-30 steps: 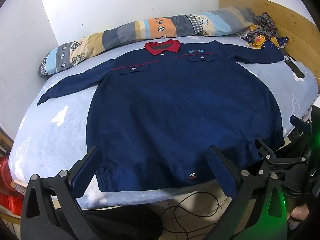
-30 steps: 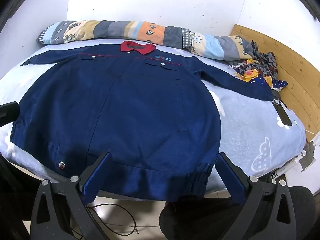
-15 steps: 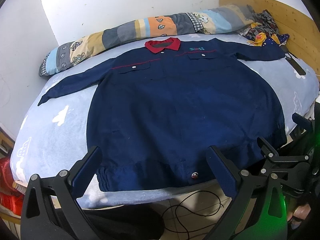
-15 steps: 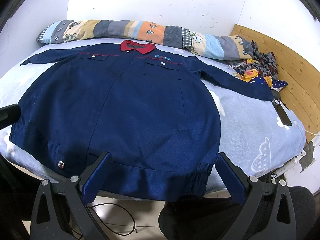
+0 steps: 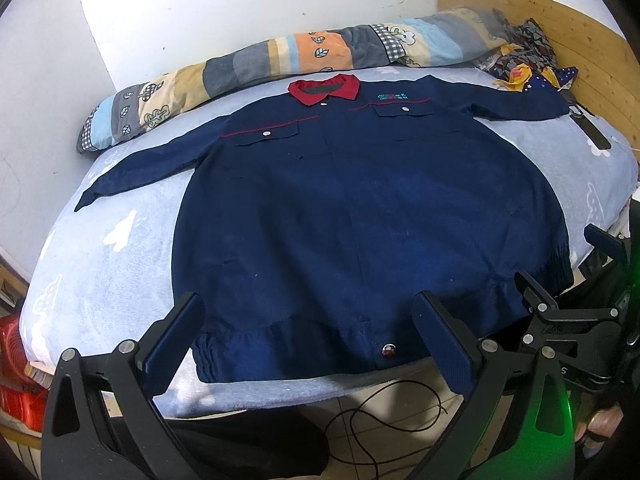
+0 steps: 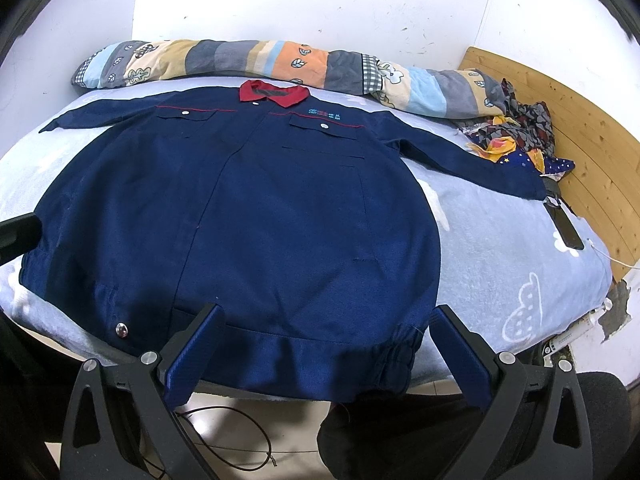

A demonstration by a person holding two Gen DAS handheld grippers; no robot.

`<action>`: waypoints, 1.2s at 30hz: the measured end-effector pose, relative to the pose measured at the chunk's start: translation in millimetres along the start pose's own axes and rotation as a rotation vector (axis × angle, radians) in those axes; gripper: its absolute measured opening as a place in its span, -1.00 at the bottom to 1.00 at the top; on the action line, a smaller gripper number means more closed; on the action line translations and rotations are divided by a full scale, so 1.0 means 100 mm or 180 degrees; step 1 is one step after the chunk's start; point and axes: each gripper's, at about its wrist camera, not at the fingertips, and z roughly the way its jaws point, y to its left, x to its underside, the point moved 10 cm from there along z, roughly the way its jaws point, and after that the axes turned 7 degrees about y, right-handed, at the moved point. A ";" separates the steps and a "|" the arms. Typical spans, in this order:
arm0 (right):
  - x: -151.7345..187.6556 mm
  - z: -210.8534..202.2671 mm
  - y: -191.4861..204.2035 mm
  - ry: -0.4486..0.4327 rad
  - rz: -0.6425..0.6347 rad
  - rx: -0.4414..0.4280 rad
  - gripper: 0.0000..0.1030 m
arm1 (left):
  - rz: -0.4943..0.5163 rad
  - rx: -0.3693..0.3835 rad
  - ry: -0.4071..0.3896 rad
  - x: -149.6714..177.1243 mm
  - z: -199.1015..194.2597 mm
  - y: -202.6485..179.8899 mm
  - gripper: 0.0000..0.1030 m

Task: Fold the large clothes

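Navy jacket [image 5: 360, 216] spread flat on the bed [image 5: 100, 248], my left gripper [image 5: 308, 340] and right gripper [image 6: 324, 356] both released, snap button [image 5: 389, 351] between my left fingers, belt [image 6: 562, 220] clearer from my right.

Both wrist views look forward from the bed's [image 5: 100, 240] near edge toward the far wall. They share the spread jacket [image 5: 360, 216], seen from beside each other.

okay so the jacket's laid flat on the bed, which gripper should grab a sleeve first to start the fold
Probably the right gripper. It hangs open over the jacket's hem near its elasticated corner, on the side where the sleeve stretches toward the headboard. The left gripper, also open, sits nearer the hem's middle.
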 end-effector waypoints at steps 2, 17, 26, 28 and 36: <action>0.02 0.00 0.00 -0.0001 0.0000 0.0002 1.00 | -0.0006 0.0012 0.0009 0.01 0.01 0.00 1.00; 0.01 0.00 -0.01 0.0004 -0.0001 0.0001 1.00 | 0.0032 0.0071 0.0059 0.02 0.03 -0.04 1.00; -0.01 0.00 -0.04 0.0030 0.0041 -0.0051 1.00 | 0.0019 0.0168 0.0123 0.01 0.05 -0.07 1.00; -0.06 -0.02 -0.08 0.0040 0.0082 -0.0090 1.00 | -0.0014 0.0233 0.0162 -0.03 0.06 -0.07 1.00; -0.31 -0.08 -0.31 -0.0081 0.0250 -0.0092 1.00 | -0.0216 0.0210 0.0199 -0.21 0.19 -0.05 1.00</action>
